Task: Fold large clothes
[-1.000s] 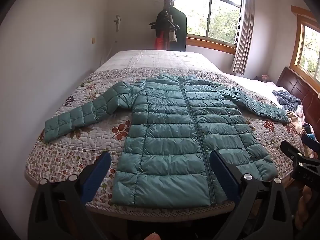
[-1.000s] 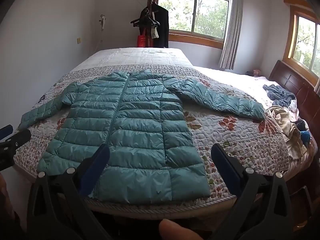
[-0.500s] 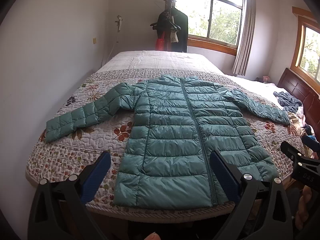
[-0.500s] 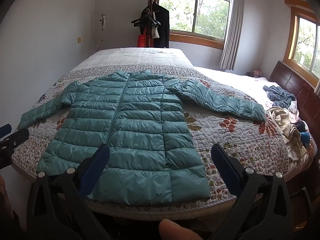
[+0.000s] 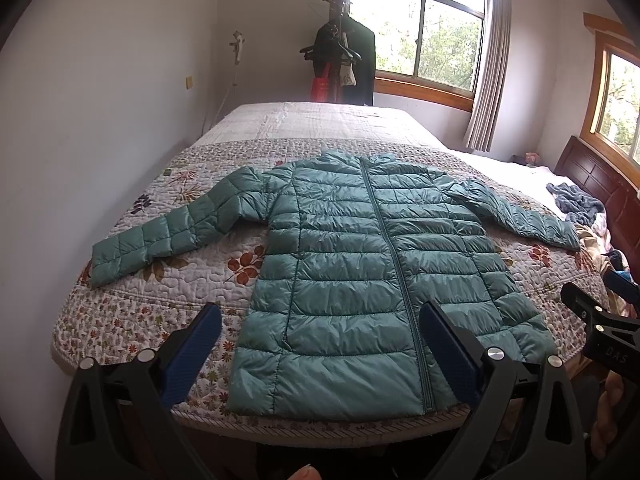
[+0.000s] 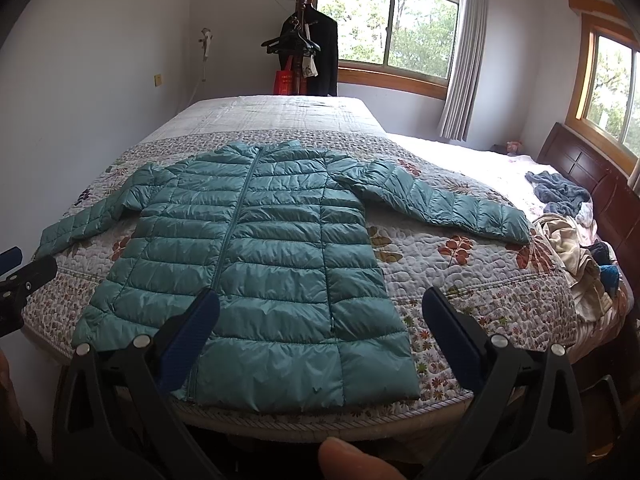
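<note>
A teal quilted puffer jacket (image 5: 360,272) (image 6: 256,248) lies flat and zipped on the floral bed quilt (image 5: 132,300) (image 6: 480,280), hem toward me, both sleeves spread outward. My left gripper (image 5: 320,344) hovers open just short of the hem, over the bed's near edge, with nothing between its blue pads. My right gripper (image 6: 320,328) is open too, above the hem's right half, holding nothing. The right gripper's tip (image 5: 592,316) shows at the right edge of the left wrist view, and the left gripper's tip (image 6: 24,276) shows at the left edge of the right wrist view.
A pile of clothes (image 6: 568,216) (image 5: 576,200) lies on the bed's right side by the dark wooden headboard (image 6: 592,184). A coat rack with dark garments (image 5: 344,64) (image 6: 308,56) stands beyond the bed near the window. A white wall runs along the left.
Both views have drifted slightly, so the jacket sits a little further from the grippers in frame. Both grippers stay open and the jacket has not moved.
</note>
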Demonstrator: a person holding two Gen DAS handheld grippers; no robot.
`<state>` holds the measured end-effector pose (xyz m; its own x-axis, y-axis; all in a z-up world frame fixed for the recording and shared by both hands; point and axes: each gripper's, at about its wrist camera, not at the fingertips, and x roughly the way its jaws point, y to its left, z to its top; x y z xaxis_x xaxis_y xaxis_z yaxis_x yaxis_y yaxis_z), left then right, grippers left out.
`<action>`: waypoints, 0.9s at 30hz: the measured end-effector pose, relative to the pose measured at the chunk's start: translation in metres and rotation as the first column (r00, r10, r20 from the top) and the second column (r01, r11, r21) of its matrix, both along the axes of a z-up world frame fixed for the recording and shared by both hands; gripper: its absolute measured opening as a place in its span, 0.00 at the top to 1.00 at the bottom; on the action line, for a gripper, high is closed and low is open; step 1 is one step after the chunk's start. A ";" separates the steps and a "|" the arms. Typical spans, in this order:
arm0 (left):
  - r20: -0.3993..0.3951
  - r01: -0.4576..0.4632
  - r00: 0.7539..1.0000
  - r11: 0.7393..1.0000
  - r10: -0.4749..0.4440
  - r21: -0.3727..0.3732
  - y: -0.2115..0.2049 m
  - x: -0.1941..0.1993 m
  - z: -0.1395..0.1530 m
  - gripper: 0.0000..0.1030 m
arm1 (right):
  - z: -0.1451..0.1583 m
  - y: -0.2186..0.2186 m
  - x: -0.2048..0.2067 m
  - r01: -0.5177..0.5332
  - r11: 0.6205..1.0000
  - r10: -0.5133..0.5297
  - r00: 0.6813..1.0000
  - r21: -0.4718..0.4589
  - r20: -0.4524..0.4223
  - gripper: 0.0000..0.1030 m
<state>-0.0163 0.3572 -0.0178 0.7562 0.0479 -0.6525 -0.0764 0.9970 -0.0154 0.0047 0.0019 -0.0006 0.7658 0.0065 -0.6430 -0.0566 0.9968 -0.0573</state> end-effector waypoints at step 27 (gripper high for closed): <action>0.000 -0.001 1.000 1.000 0.001 -0.004 0.001 0.000 0.000 0.04 | 0.001 -0.003 0.001 0.003 1.000 -0.003 1.000 0.005 -0.005 0.03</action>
